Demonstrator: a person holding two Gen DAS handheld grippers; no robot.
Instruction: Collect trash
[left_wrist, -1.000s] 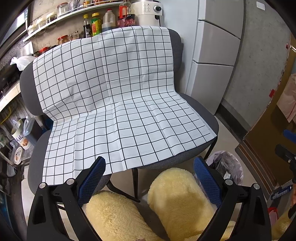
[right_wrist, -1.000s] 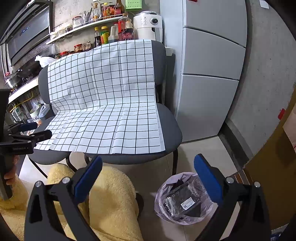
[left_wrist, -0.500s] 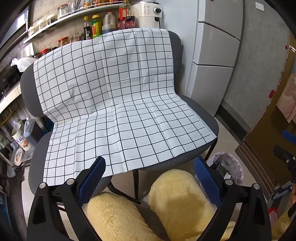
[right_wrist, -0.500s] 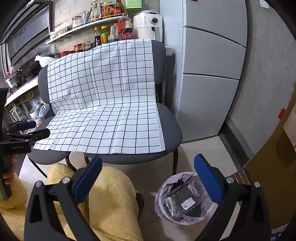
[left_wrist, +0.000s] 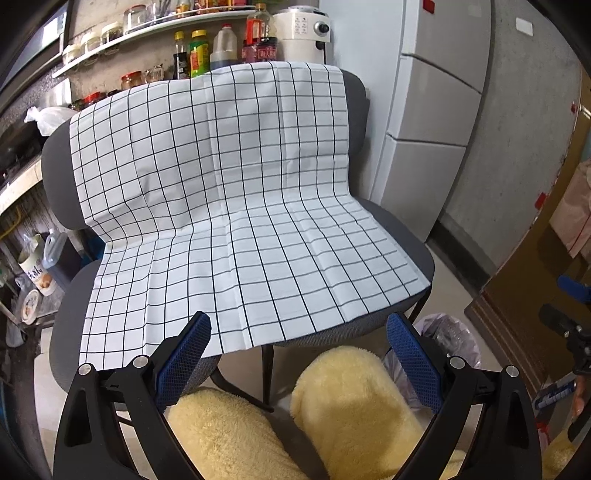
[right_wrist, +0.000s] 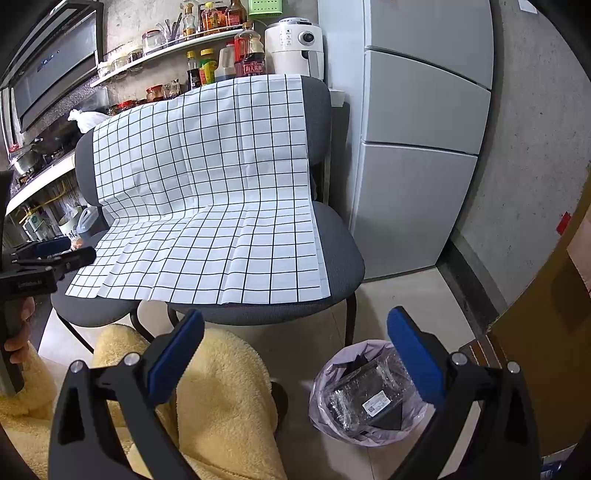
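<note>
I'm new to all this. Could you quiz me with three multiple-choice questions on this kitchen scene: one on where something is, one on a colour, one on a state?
1. Where does the bin stand?
A. on the floor, right of the chairs
B. on a chair
C. on the shelf

2. What colour are the gripper pads?
A. red
B. blue
C. green

3. How is the right gripper?
A. shut on a bottle
B. shut on cloth
C. open, empty

Answers: A, it sits on floor tiles beside the chair leg; B, both pads show blue mesh; C, the fingers stand wide apart, holding nothing.
</note>
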